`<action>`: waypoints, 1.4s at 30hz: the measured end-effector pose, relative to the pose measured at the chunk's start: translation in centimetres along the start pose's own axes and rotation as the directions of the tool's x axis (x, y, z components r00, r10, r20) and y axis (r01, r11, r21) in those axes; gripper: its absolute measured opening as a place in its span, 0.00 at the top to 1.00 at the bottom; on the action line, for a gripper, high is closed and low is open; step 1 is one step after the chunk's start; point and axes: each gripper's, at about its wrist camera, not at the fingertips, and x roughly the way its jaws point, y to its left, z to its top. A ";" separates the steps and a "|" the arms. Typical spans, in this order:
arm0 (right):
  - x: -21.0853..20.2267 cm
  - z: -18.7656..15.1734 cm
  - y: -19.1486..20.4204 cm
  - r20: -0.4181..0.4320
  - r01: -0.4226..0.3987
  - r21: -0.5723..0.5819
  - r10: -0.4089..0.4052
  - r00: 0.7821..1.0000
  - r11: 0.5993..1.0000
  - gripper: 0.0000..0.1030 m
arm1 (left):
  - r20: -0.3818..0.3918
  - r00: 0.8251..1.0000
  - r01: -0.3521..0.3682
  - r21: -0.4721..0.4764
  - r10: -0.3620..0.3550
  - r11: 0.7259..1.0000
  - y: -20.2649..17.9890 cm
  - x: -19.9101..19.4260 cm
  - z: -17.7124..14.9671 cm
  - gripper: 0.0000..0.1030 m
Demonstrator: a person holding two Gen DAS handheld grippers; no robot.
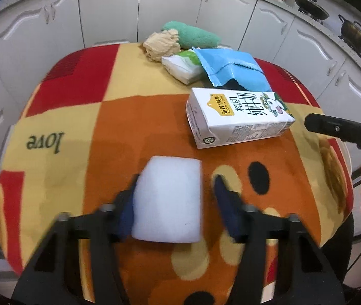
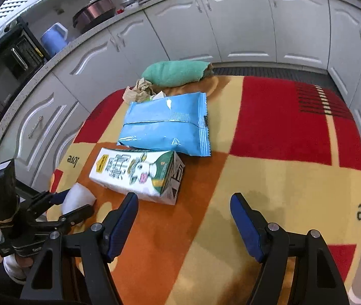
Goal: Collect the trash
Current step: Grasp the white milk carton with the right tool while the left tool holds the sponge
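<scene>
White foam block [image 1: 167,200] between left gripper [image 1: 175,190] fingers, milk carton [image 1: 233,117] beyond

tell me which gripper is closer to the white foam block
Left. The left gripper has the white foam block between its fingers; the right gripper hangs apart from it, open beside the milk carton.

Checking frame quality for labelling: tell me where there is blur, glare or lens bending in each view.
Left wrist view: the left gripper fingers and white foam block look smeared, the milk carton print stays sharp, cabinets bow. Right wrist view: glare streaks on the blue wrapper, cabinets curve, corners dark.
</scene>
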 end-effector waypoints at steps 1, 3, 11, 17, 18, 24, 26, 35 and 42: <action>0.1 -0.1 0.2 -0.001 0.004 -0.009 -0.004 1.000 1.000 0.30 | 0.006 1.000 -0.013 -0.005 0.013 1.000 0.1 -0.1 0.0 0.64; 0.4 -0.3 0.4 -0.006 0.005 -0.017 -0.005 1.000 1.000 0.30 | 0.008 1.000 0.018 -0.022 -0.018 1.000 0.5 -0.5 0.0 0.64; 1.4 3.4 -0.8 0.080 0.038 0.065 -0.043 0.996 0.997 0.30 | 0.050 0.999 0.004 -0.034 -0.003 0.999 1.9 -3.4 -1.0 0.64; 5.5 5.8 -1.5 -0.027 0.047 0.094 -0.045 0.999 0.994 0.30 | 0.059 0.998 0.001 -0.047 0.002 0.999 2.5 -4.9 -2.2 0.64; 5.9 5.7 -1.6 -0.049 0.045 0.099 -0.040 0.998 0.994 0.30 | 0.060 0.998 -0.004 -0.047 0.007 0.999 2.6 -5.1 -2.3 0.64; 3.7 2.6 0.7 -0.107 -0.002 -0.016 0.000 0.994 1.000 0.30 | 0.070 0.997 -0.008 -0.070 0.013 0.998 3.8 -5.4 -2.5 0.64; 2.9 0.9 1.9 -0.130 0.009 -0.082 -0.020 0.991 0.997 0.30 | 0.072 0.997 -0.006 -0.078 0.011 0.997 4.0 -5.3 -2.4 0.64; -0.1 -1.5 4.6 -0.058 0.002 -0.141 -0.011 0.998 0.990 0.29 | 0.099 0.995 0.009 -0.080 -0.001 0.997 3.8 -6.5 -2.6 0.64; 1.1 -1.2 10.2 -0.073 -0.072 -0.244 0.056 0.996 0.967 0.18 | 0.107 0.994 0.005 -0.103 0.006 0.995 4.9 -7.2 -3.4 0.64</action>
